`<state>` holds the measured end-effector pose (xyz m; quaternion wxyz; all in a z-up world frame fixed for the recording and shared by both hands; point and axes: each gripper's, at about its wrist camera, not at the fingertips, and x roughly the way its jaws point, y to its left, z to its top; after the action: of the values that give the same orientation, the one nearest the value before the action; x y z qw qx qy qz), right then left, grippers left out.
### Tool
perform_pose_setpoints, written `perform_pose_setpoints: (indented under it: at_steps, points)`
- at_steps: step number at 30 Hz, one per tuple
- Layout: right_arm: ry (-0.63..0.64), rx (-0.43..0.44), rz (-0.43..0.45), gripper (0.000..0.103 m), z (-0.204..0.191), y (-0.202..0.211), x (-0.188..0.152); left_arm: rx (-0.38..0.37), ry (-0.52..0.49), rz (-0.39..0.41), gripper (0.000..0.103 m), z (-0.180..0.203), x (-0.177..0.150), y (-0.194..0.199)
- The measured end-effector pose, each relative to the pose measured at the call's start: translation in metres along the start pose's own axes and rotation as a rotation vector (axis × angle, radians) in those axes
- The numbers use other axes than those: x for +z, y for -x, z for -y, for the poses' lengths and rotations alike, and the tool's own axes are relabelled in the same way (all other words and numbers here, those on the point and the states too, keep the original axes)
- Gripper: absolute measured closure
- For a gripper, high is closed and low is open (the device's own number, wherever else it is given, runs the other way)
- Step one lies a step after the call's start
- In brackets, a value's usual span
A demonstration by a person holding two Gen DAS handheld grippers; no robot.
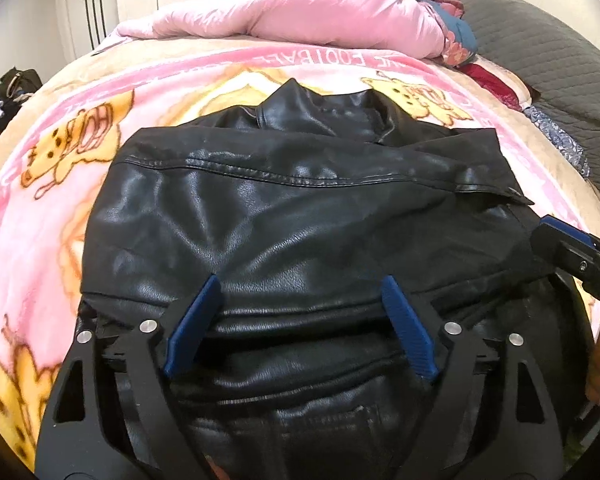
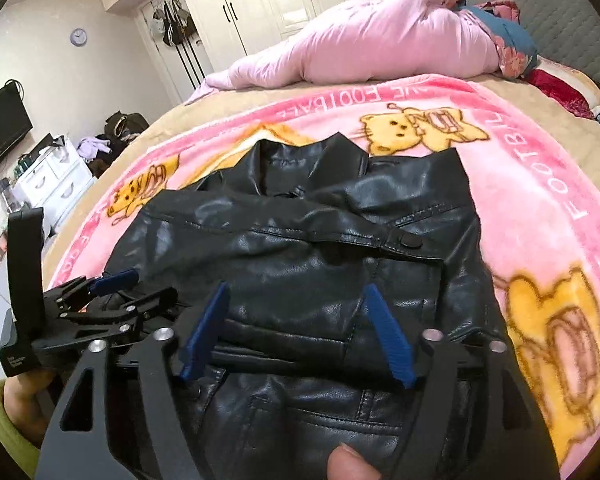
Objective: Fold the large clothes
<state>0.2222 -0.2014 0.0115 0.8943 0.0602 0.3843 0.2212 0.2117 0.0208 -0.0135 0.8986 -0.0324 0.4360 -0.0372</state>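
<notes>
Both the left gripper (image 1: 300,328) and right gripper (image 2: 296,332) gape empty over the black leather jacket (image 1: 292,216), part-folded mid-blanket (image 1: 40,240) — next, likely regrip the near hem.

The black leather jacket (image 1: 284,216) lies on a pink blanket (image 1: 40,216) with yellow cartoon cats, which covers the bed. The jacket is shiny and has many small creases. Its collar (image 2: 300,160) is at the far end and stands up a little, with two points. A sleeve (image 2: 300,224) is folded across the upper part of the body, from one side to the other, and it shows a stitched seam along its length. The cuff of this sleeve has a tab with a round snap button (image 2: 410,242). Below the sleeve the jacket is bunched into a few horizontal folds. At the near end a pocket seam is visible.
</notes>
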Motion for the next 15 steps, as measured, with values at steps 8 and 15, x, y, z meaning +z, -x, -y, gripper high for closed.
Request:
perform_pose_setpoints:
  at_steps: [8,15]
  points:
    - [0.009,0.017,0.068,0.009,-0.005,0.025,-0.006,-0.011,0.012,0.04,0.01,0.001,-0.003,0.026]
    - [0.001,0.021,0.1,0.006,-0.006,0.043,-0.014,-0.04,0.052,0.076,0.01,-0.007,-0.004,0.05]
